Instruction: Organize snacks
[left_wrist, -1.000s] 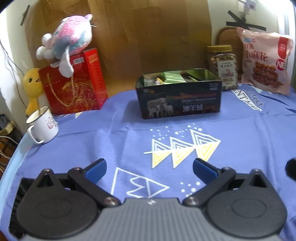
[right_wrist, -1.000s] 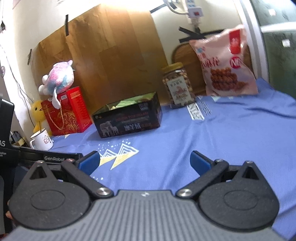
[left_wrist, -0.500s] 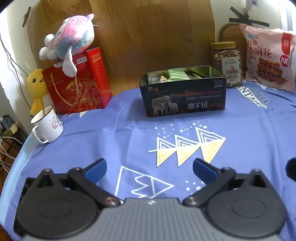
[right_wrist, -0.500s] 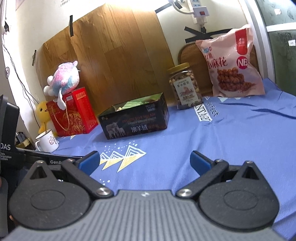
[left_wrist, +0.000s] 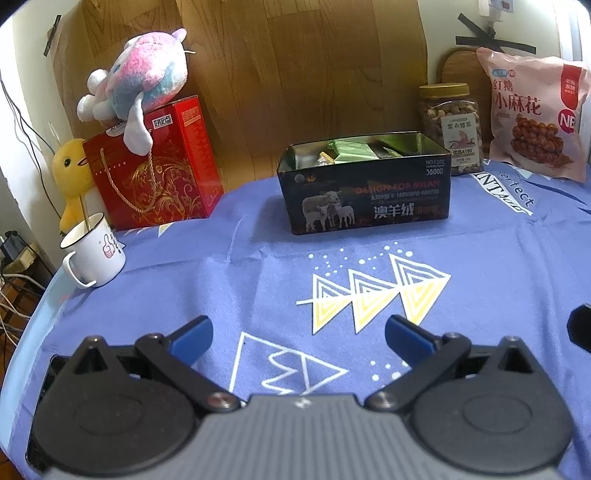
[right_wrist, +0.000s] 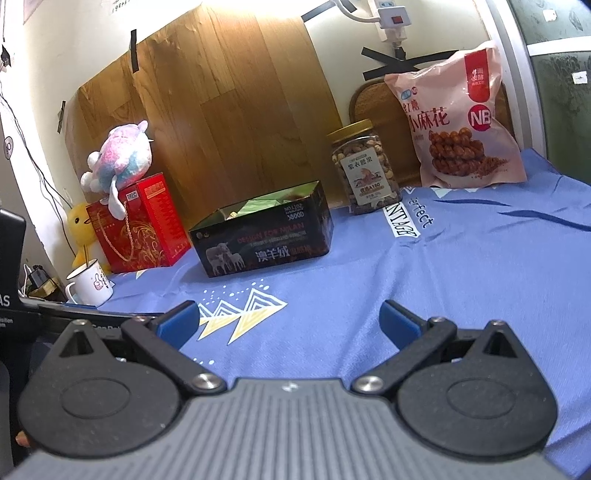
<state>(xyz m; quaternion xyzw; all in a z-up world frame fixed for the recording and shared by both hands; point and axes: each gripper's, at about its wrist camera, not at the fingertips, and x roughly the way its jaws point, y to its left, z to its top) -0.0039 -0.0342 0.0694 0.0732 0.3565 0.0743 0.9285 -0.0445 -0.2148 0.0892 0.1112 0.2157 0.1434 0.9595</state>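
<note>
– Where are your tongs?
– Your left tongs (left_wrist: 299, 332) and right tongs (right_wrist: 290, 319) gape wide apart, empty, low in frame over the blue desk (left_wrist: 498, 266).
– And the snacks?
– Mid-frame, the black tin (left_wrist: 365, 201) lies long side across; its packets (left_wrist: 351, 151) are half hidden. Upper right: nut jar (left_wrist: 450, 125), pink bag (left_wrist: 532, 118).

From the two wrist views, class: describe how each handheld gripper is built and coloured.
The left gripper and right gripper look alike: blue finger pads on black linkage arms with silver pivot screws, two round black housings, and a ribbed grey body between. No cables or sleeves show.
</note>
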